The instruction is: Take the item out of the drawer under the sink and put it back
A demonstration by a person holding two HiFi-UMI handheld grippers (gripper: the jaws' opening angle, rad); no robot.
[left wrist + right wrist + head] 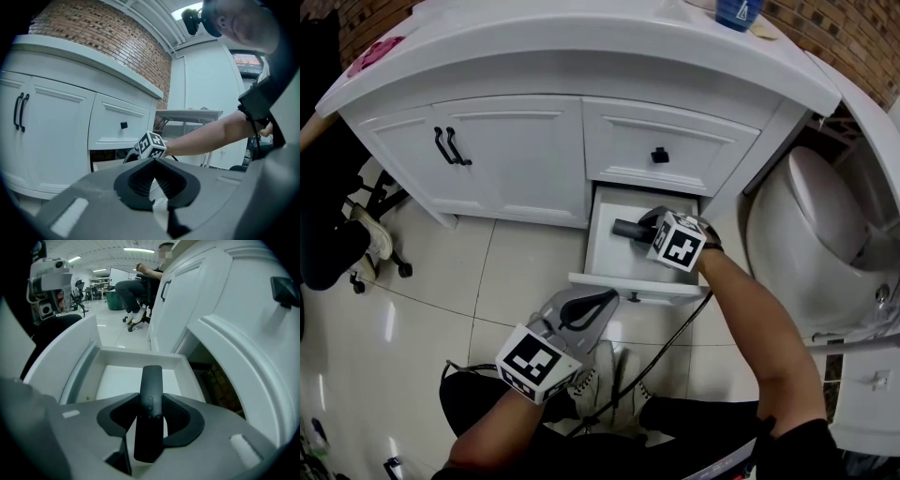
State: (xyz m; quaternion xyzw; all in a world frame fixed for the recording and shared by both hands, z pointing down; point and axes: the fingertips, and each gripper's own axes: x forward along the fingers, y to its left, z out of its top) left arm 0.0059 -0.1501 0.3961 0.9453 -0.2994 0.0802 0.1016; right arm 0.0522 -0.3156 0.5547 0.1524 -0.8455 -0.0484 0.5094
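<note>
Two grippers are ours: the right gripper (151, 398) clamps a dark stick (151, 416) just above the open drawer (140, 354), which we'd best lower flat before releasing, while the left gripper (154, 162) waits closed, empty.

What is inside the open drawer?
The drawer shows a bare white floor and the black bar-shaped item, held by the right gripper. The gripper covers the near part.

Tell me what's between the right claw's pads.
A slim dark item, clamped in the right claw above the open drawer; the right gripper view shows it.
</note>
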